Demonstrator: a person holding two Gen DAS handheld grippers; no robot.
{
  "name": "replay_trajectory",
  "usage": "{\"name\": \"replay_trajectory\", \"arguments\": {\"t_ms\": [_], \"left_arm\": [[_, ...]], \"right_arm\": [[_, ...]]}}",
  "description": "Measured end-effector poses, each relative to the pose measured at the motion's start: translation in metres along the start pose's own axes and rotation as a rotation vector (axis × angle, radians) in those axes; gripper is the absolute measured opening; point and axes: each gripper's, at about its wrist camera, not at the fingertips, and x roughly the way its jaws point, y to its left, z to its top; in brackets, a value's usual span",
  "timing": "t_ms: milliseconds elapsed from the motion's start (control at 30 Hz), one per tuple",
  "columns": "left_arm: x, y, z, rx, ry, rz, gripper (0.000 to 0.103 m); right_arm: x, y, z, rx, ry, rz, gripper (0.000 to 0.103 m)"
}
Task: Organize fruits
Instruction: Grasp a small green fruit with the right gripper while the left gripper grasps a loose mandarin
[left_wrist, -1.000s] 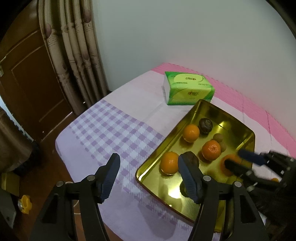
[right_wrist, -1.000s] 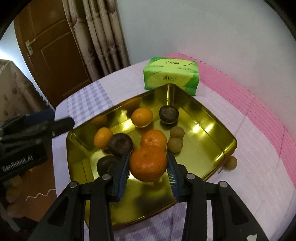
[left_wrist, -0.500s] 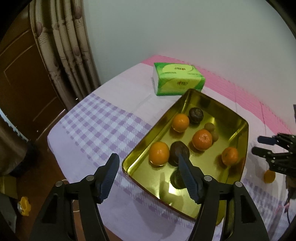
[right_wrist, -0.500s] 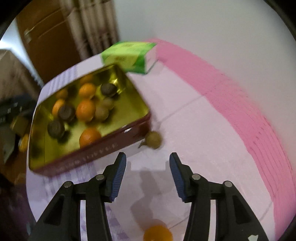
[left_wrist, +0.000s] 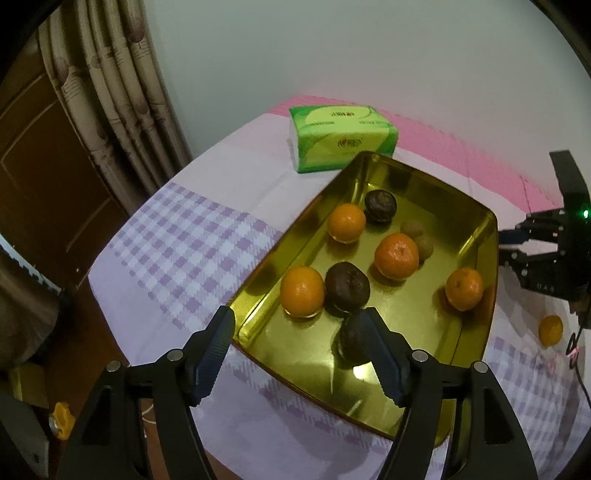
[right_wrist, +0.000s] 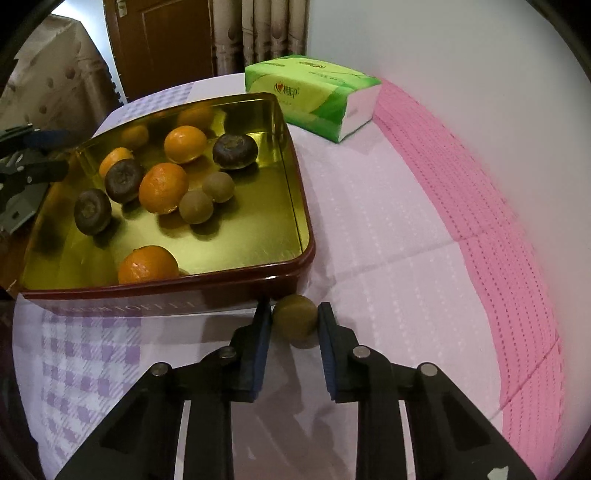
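Note:
A gold tin tray (left_wrist: 476, 236) (right_wrist: 291, 147) holds several oranges, dark brown fruits and small olive-brown fruits. My right gripper (right_wrist: 294, 323) sits on the cloth just outside the tray's near wall, its fingers closed around a small olive-brown fruit (right_wrist: 295, 320). It also shows at the right of the left wrist view (left_wrist: 511, 245). My left gripper (left_wrist: 299, 350) is open and empty, hovering over the tray's near corner. One orange (left_wrist: 550, 329) lies loose on the cloth right of the tray.
A green tissue pack (left_wrist: 341, 138) (right_wrist: 314, 94) stands beyond the tray near the wall. The table has a lilac check and pink cloth (left_wrist: 177, 243). Curtains (left_wrist: 122, 110) and a wooden door (left_wrist: 33, 166) stand at the left, past the table edge.
My right gripper let go of the orange into the tray, swung out to the cloth and closed around the small olive-brown fruit beside the tray. My left gripper drifted slightly.

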Motion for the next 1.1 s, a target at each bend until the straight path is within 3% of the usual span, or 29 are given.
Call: {"name": "replay_trajectory", "arguments": {"t_ms": [167,267,500,633,800,967,1100], "left_arm": [[-0.006,-0.011,-0.003,0.044,-0.011,-0.026,0.071],[-0.018,-0.028,-0.009,0.132,-0.045,-0.089,0.071],[-0.060,-0.092,-0.036,0.383,-0.099,-0.336,0.071],[-0.070,-0.127,-0.046,0.476,-0.095,-0.436,0.071],[-0.049,-0.163,-0.034,0.447,0.018,-0.524,0.071],[-0.019,-0.203,-0.014,0.361,0.141,-0.576,0.071],[0.000,-0.231,-0.005,0.304,0.197,-0.572,0.071]], "right_arm": [[-0.039,0.001,-0.030,0.151,-0.079,-0.057,0.021],[-0.080,0.000,-0.073,0.300,-0.135,-0.129,0.021],[-0.147,-0.005,-0.211,0.689,-0.156,-0.344,0.022],[-0.161,-0.011,-0.257,0.829,-0.165,-0.444,0.022],[-0.155,-0.018,-0.281,0.919,-0.166,-0.487,0.022],[-0.152,-0.017,-0.286,0.934,-0.195,-0.471,0.022],[-0.156,-0.019,-0.293,0.946,-0.212,-0.440,0.022]]}}
